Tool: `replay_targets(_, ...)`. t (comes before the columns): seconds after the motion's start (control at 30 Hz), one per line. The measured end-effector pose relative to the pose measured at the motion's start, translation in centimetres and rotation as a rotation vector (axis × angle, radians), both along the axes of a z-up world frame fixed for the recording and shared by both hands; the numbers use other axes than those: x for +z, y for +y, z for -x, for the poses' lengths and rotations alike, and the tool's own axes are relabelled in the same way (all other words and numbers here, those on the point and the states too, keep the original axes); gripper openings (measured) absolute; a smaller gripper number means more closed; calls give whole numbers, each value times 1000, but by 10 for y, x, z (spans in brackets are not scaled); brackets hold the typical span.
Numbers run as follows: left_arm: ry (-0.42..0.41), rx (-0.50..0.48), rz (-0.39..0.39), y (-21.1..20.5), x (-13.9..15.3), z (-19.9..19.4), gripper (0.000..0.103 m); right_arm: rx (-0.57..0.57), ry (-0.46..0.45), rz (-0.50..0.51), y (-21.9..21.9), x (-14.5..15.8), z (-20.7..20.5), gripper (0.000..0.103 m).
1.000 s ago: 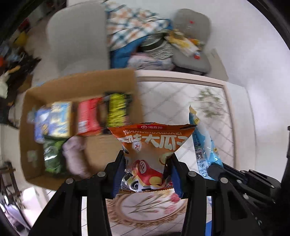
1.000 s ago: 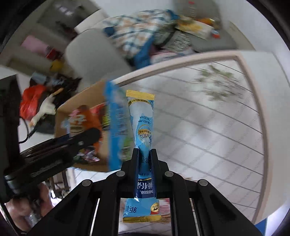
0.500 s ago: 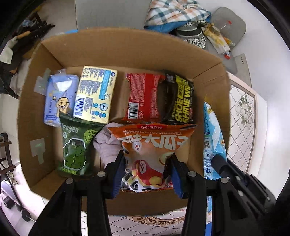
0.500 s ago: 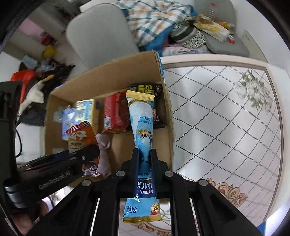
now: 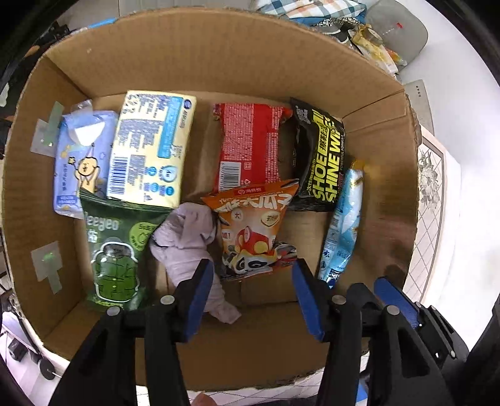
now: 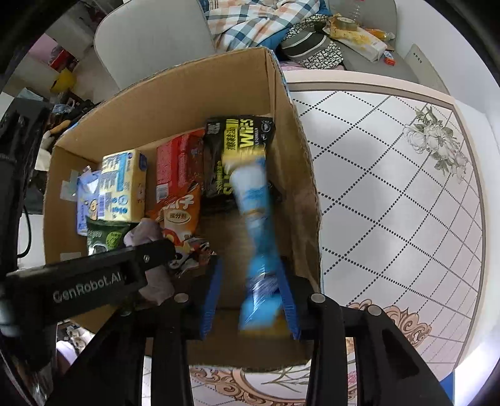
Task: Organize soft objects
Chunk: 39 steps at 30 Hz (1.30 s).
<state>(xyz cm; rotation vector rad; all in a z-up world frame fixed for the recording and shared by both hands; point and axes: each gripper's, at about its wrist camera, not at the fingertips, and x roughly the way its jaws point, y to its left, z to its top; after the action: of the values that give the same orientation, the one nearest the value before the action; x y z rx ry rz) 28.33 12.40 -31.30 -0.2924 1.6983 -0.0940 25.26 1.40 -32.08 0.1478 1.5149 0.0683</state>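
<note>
A cardboard box (image 5: 218, 59) holds several soft packs. My left gripper (image 5: 251, 281) is open above the box; the orange snack bag (image 5: 253, 231) lies free just beyond its fingers, on the box floor. My right gripper (image 6: 250, 296) is open too; the light blue packet (image 6: 259, 225) is blurred between its fingers, falling into the box beside the black shoe wipes pack (image 6: 240, 146). In the left wrist view the blue packet (image 5: 343, 221) leans near the box's right wall.
Inside the box lie a red pack (image 5: 250, 146), a yellow tissue pack (image 5: 150, 146), a green pouch (image 5: 115, 246), a lilac pack (image 5: 78, 162) and a grey cloth (image 5: 184, 240). The patterned table (image 6: 390, 203) lies to the right. A chair with clothes (image 6: 259, 22) stands behind.
Both grippers moved over the box and opened. The orange bag dropped from the left gripper; the blue packet is leaving the right one.
</note>
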Motion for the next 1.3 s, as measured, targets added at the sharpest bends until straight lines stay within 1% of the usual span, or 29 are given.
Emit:
replay_targets(0.03, -6, 0, -2, 0, 3, 1, 54, 2, 2, -2, -1, 2, 1, 41)
replay_targets(0.07, -14, -2, -7, 1, 6, 2, 62, 4, 3, -6, -2, 3, 2, 46)
replay_targets(0.1, -21, -3, -10, 5, 9, 4, 66, 8, 4, -9, -3, 5, 3, 47)
replay_targets(0.3, -85, -11, -55, 23, 33, 25, 66, 25, 0, -17, -11, 17, 9, 50)
replay_targets(0.37, -119, -16, -88, 27, 45, 34, 66, 43, -1, -12, -10, 21, 12, 51)
replay_targets(0.43, -150, -17, -127, 28, 54, 42, 79, 62, -8, -3, -9, 25, 16, 55)
replay_targets(0.47, -172, -19, -148, 30, 59, 47, 87, 77, -13, 4, -7, 28, 19, 57)
replay_targets(0.53, -204, -11, -183, 31, 66, 55, 89, 96, -21, 13, -4, 31, 24, 58)
replay_targets(0.6, -217, 0, -200, 36, 70, 62, 92, 112, -25, 16, -1, 34, 28, 58)
replay_targets(0.63, -229, 9, -209, 40, 73, 66, 93, 119, -29, 17, 0, 36, 31, 61)
replay_targets(0.67, -245, 15, -222, 42, 76, 70, 94, 123, -34, 17, 0, 38, 33, 67)
replay_targets(0.73, -269, 25, -255, 42, 78, 71, 94, 127, -46, 19, 1, 41, 36, 74)
replay_targets(0.77, -274, 29, -263, 42, 78, 72, 95, 132, -52, 20, 2, 43, 37, 75)
replay_targets(0.83, -284, 40, -267, 45, 81, 74, 102, 138, -63, 26, 3, 47, 39, 76)
replay_targets(0.93, -294, 51, -275, 47, 85, 76, 103, 151, -79, 34, 6, 53, 41, 91)
replay_targets(0.97, -298, 54, -276, 48, 88, 77, 103, 151, -86, 33, 6, 55, 41, 95)
replay_targets(1.13, -330, 59, -298, 49, 100, 80, 103, 148, -121, 72, 6, 65, 41, 103)
replay_targets(1.3, -360, 55, -310, 44, 115, 86, 103, 143, -131, 74, 2, 73, 40, 103)
